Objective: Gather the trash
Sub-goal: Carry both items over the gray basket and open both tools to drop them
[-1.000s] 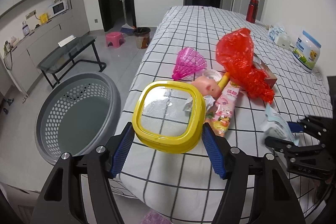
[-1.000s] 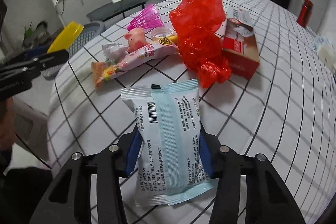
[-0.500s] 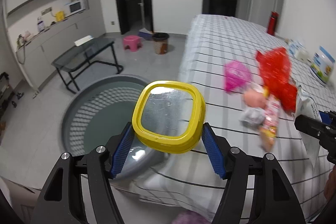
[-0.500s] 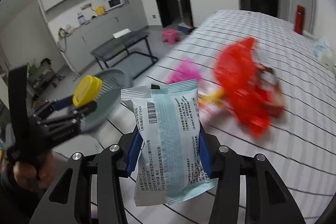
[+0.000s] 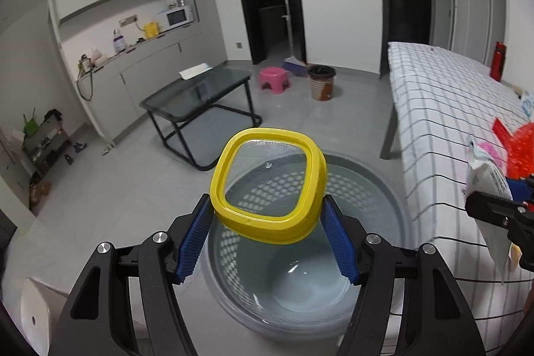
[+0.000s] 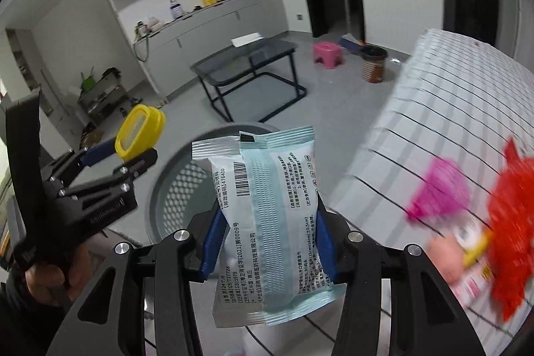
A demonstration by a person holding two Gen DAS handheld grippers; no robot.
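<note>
Grey floor tiles (image 5: 350, 102) filled most of the left wrist view, with a glass-topped table (image 5: 200, 92) standing before a long counter and, further back, a pink stool (image 5: 274, 79) beside a small waste bin (image 5: 321, 81) near a dark doorway. Directly below the left gripper (image 5: 268, 227) sat a round grey perforated basket (image 5: 377, 186) on the floor, just beside the edge of a bed with a checked cover (image 5: 444, 109). That gripper's blue pads were pressed against the two sides of a yellow-rimmed lid (image 5: 270, 182) with a clear centre, holding it tilted over the basket's mouth. At the right edge of this view the right gripper (image 5: 497, 206) appeared from the side, carrying a pale wrapper, with red plastic behind it on the bed.

From the right wrist view the same room showed behind the right gripper (image 6: 265, 251), whose jaws were partly closed on a pale blue and white sealed packet (image 6: 267, 222), printed with a barcode and standing upright between the pads. The packet hung above the near rim of the basket (image 6: 180, 186), which lay partly hidden behind it. To the left, a hand (image 6: 50, 282) gripped the handle of the left gripper (image 6: 133, 155), which held the yellow lid (image 6: 140, 130) out beyond the basket's far side. On the bed (image 6: 450, 95) to the right lay blurred litter: a pink shuttlecock-like piece (image 6: 440, 186), a red plastic bag (image 6: 510, 222) and a pink toy figure (image 6: 447, 252) beside a wrapper.
</note>
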